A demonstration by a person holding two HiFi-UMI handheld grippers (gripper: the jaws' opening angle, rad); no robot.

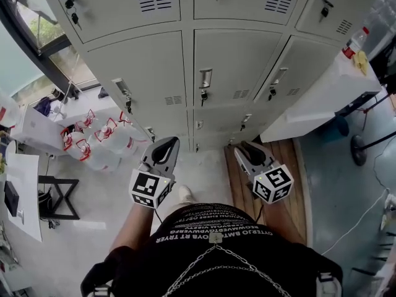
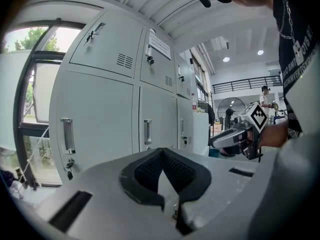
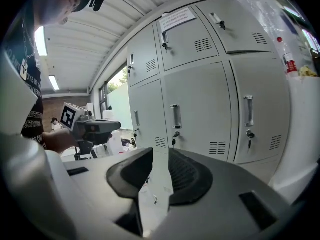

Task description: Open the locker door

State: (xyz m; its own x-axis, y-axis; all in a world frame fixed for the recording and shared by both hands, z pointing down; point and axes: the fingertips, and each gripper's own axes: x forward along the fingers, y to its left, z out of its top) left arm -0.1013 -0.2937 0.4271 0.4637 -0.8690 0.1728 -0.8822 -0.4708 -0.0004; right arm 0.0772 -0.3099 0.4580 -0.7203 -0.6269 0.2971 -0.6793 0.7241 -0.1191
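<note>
While every locker door (image 1: pixel 238 67) in the upper frame is closed, nothing's done: left gripper (image 1: pixel 168 143), tips together, and right gripper (image 1: pixel 244 148), half-open, both empty, hover short of any handle (image 1: pixel 205 78).

Water jugs (image 1: pixel 102 150) (red-topped) near the window (image 1: pixel 46 33); bottle (image 1: pixel 354 44) on white table (image 1: pixel 322 94).

I count nine pale grey metal locker doors (image 1: pixel 139 73), three rows of three. Two grey handheld tools, the left claw (image 1: pixel 166 141) and right claw (image 1: pixel 245 146), each carry one marker cube (image 1: pixel 148 189). Roughly four clear red-handled plastic water jugs (image 1: pixel 99 156). One red-capped clear bottle (image 1: pixel 355 42) stands on the white worktop (image 1: pixel 322 98).
</note>
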